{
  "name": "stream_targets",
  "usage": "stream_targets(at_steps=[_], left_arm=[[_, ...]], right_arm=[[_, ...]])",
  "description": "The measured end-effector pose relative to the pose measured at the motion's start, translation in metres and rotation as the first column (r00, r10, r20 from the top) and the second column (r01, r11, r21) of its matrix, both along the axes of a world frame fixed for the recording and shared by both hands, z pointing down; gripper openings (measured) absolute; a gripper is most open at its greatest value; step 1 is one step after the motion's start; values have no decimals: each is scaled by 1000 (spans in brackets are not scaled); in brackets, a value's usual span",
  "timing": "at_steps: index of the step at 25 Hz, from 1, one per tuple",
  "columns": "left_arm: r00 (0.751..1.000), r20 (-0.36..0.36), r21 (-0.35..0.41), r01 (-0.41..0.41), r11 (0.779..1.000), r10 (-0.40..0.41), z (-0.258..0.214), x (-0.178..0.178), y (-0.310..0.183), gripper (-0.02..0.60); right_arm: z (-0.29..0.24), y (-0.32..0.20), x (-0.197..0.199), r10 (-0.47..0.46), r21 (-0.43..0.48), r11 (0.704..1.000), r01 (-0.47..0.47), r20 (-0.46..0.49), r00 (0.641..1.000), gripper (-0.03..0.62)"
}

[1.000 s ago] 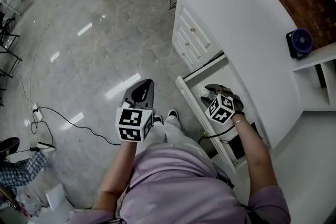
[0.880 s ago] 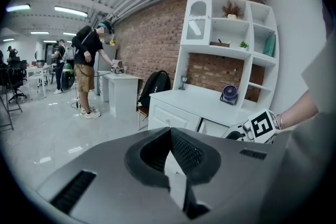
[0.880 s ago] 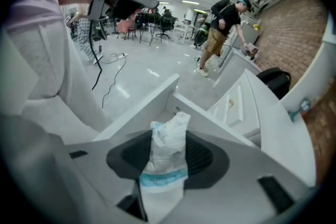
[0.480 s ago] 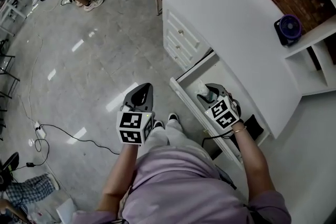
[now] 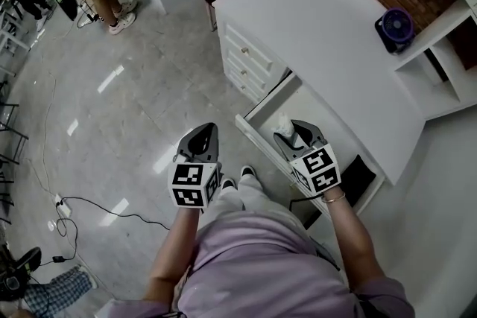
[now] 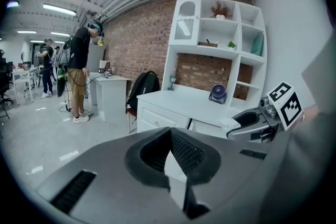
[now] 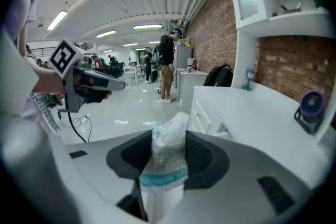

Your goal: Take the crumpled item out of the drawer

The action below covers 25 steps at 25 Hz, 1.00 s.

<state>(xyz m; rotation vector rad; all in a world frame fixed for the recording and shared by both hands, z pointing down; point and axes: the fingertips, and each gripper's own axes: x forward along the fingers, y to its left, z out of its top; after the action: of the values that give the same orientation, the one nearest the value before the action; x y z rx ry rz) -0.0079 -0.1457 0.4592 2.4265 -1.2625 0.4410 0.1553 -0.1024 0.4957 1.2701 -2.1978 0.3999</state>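
Right gripper has its pads clamped either side of the crumpled item, which pokes up between them above the open drawer; left gripper pinched together, empty.

The person is holding both forearms forward and down. The left gripper is pointing ahead in front of the left arm, and its jaws are resting together with nothing between them. The right gripper, on the stretched right arm, is clamping the crumpled item between its pads.
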Motion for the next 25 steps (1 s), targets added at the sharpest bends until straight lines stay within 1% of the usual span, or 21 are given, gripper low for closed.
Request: stream_targets(at_steps=[4,7,10,19,25], left_arm=[[1000,-7,3,-25,1000,25,-1,6,4,0],[999,-11,7,-39,999,39,-1,10,5,0],[998,-14,9,-53,999,53,-3,12,6,0],[996,-19,15,-88,996,89,-6,19,12,0],[995,-20,16,-101,995,101,-8,20,15,0]], right_arm=[[-17,5,3,99,27,994,-102,97,990,183],[-28,8,7,158,44,985,-167,164,974,183],[-39,11,9,203,60,974,-220,209,957,184],[-57,26,18,279,108,941,-320,285,917,183],[-67,30,17,291,138,928,-346,312,904,183]])
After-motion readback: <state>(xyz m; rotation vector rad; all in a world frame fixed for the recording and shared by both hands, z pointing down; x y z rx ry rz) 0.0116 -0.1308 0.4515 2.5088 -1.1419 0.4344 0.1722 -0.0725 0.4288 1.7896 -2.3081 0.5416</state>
